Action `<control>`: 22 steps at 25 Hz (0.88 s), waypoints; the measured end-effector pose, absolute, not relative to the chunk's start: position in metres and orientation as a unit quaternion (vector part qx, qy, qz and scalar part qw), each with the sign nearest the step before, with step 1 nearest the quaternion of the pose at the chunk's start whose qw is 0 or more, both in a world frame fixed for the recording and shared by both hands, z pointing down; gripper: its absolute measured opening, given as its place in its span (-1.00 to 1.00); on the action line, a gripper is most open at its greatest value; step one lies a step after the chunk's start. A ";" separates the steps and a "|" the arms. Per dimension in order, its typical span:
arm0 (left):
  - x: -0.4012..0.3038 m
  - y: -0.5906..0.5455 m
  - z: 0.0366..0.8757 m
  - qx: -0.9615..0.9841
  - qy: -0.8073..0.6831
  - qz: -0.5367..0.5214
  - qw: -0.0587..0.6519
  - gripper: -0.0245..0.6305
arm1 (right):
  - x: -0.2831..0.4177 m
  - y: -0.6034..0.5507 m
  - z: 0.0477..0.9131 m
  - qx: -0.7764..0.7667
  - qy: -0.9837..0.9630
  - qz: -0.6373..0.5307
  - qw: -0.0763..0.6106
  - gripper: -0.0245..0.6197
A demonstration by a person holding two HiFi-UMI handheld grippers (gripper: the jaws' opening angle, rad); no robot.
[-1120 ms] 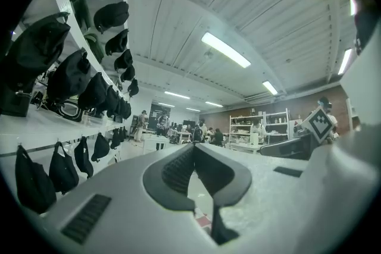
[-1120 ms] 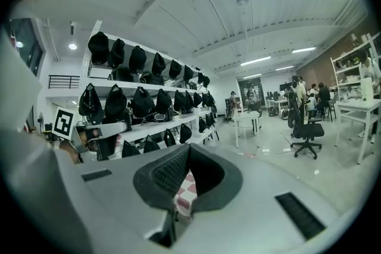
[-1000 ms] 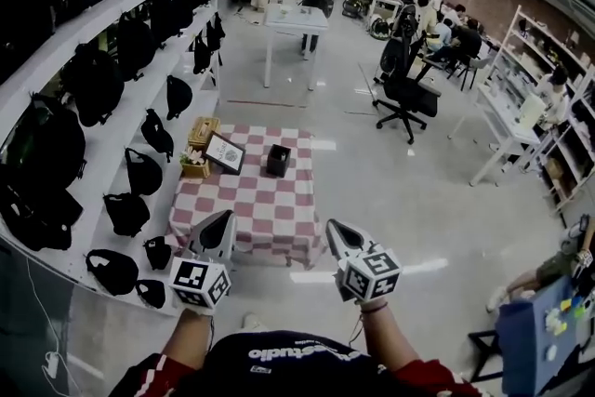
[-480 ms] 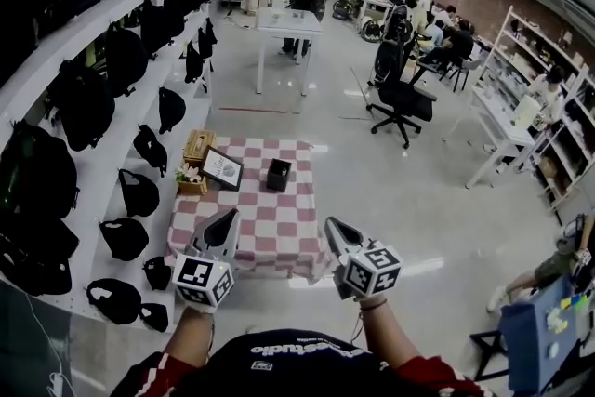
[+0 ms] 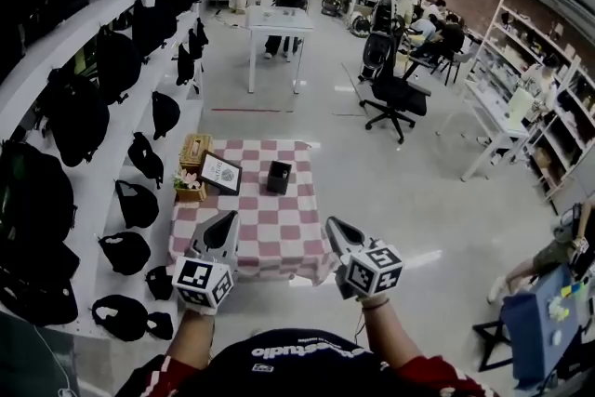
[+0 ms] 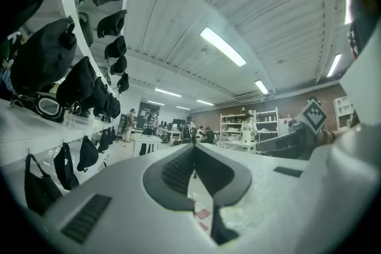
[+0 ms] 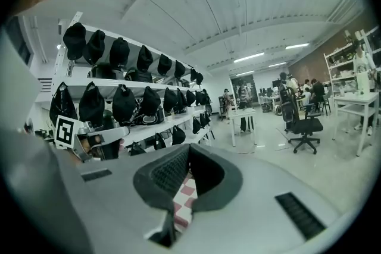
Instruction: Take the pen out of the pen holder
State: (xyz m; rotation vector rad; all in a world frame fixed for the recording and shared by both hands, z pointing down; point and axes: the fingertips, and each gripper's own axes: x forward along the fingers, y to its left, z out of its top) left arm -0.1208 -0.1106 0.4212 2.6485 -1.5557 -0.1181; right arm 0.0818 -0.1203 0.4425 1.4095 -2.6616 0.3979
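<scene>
Table (image 5: 279, 242)'s getting closer; left gripper (image 5: 226, 223) and right gripper (image 5: 335, 228) are hanging pressed together, empty; jabbing in like that risks toppling the far-edge pen holder (image 5: 279, 177).

Both forearms reach forward side by side at the near edge of the head view, elbows bent, each hand gripping its tool. The left gripper (image 5: 223, 226) and the right gripper (image 5: 335, 231) are held level with each other and well apart, pointing away from the body. On both, the jaws are closed tip to tip with nothing between them.
</scene>
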 end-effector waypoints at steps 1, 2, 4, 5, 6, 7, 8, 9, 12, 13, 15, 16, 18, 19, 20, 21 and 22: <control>-0.122 -0.111 0.422 0.862 -0.505 -0.039 0.036 -0.91 | 0.082 -0.120 0.444 0.466 -0.873 0.132 0.055 -0.91; -0.122 -0.111 0.424 0.862 -0.504 -0.040 0.038 -0.91 | 0.082 -0.119 0.446 0.468 -0.872 0.133 0.058 -0.91; -0.123 -0.110 0.428 0.863 -0.502 -0.043 0.041 -0.91 | 0.083 -0.117 0.449 0.471 -0.869 0.137 0.064 -0.91; -0.123 -0.109 0.430 0.863 -0.501 -0.044 0.043 -0.91 | 0.083 -0.116 0.450 0.472 -0.868 0.138 0.065 -0.91; -0.123 -0.107 0.431 0.863 -0.500 -0.045 0.045 -0.91 | 0.083 -0.115 0.449 0.472 -0.868 0.139 0.067 -0.91; -0.124 -0.107 0.433 0.863 -0.500 -0.046 0.048 -0.91 | 0.082 -0.114 0.449 0.472 -0.868 0.138 0.068 -0.91; -0.124 -0.106 0.434 0.863 -0.501 -0.048 0.050 -0.91 | 0.081 -0.114 0.448 0.471 -0.868 0.137 0.070 -0.91; -0.125 -0.106 0.436 0.862 -0.502 -0.049 0.051 -0.91 | 0.080 -0.114 0.449 0.470 -0.869 0.136 0.071 -0.91; -0.130 -0.108 0.443 0.859 -0.507 -0.048 0.055 -0.91 | 0.074 -0.117 0.452 0.464 -0.872 0.135 0.077 -0.91; -0.133 -0.109 0.445 0.858 -0.509 -0.047 0.056 -0.91 | 0.073 -0.119 0.454 0.463 -0.873 0.135 0.078 -0.91; -0.141 -0.111 0.446 0.853 -0.517 -0.045 0.056 -0.91 | 0.068 -0.124 0.455 0.458 -0.875 0.135 0.078 -0.91; -0.145 -0.112 0.445 0.851 -0.520 -0.045 0.055 -0.91 | 0.065 -0.127 0.455 0.455 -0.877 0.134 0.077 -0.91; -0.153 -0.116 0.441 0.847 -0.528 -0.046 0.052 -0.91 | 0.059 -0.135 0.451 0.449 -0.881 0.128 0.076 -0.91; -0.155 -0.118 0.439 0.845 -0.531 -0.046 0.049 -0.91 | 0.056 -0.139 0.449 0.447 -0.883 0.124 0.076 -0.91; -0.157 -0.121 0.438 0.843 -0.533 -0.046 0.047 -0.91 | 0.054 -0.144 0.448 0.445 -0.884 0.120 0.076 -0.91; -0.159 -0.123 0.436 0.842 -0.536 -0.046 0.046 -0.91 | 0.053 -0.148 0.447 0.443 -0.886 0.116 0.076 -0.91; -0.161 -0.125 0.435 0.841 -0.538 -0.045 0.044 -0.91 | 0.052 -0.152 0.446 0.441 -0.887 0.114 0.076 -0.91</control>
